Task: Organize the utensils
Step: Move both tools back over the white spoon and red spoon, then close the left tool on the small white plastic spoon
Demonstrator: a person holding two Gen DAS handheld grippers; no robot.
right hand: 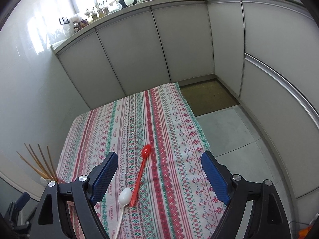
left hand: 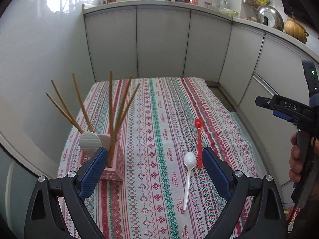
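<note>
Both pairs of tongs hang spread apart above the tabletop, gripping nothing. Between the blue fingers of the left tongs lies a white spoon, bowl pointing away, nearer the right finger. Just beside that bowl, close to the right finger's tip, rests the handle end of a red spoon, which runs straight ahead with its bowl at the far end. Behind the left finger of these tongs stands a pink holder, upright on the striped cloth; wooden chopsticks fan out of it, and two pale rounded heads sit at its rim. Off to the right, a hand grips the other tool's handle.

The right tongs frame the red spoon between their fingers, lying slanted with its bowl away and to the right. Its handle end lies just beside the white spoon, whose bowl sits near the left finger; whether the two spoons touch cannot be told. Left of these tongs, the chopsticks rise from behind the tool's frame. Beyond the tabletop stand grey cabinets.
</note>
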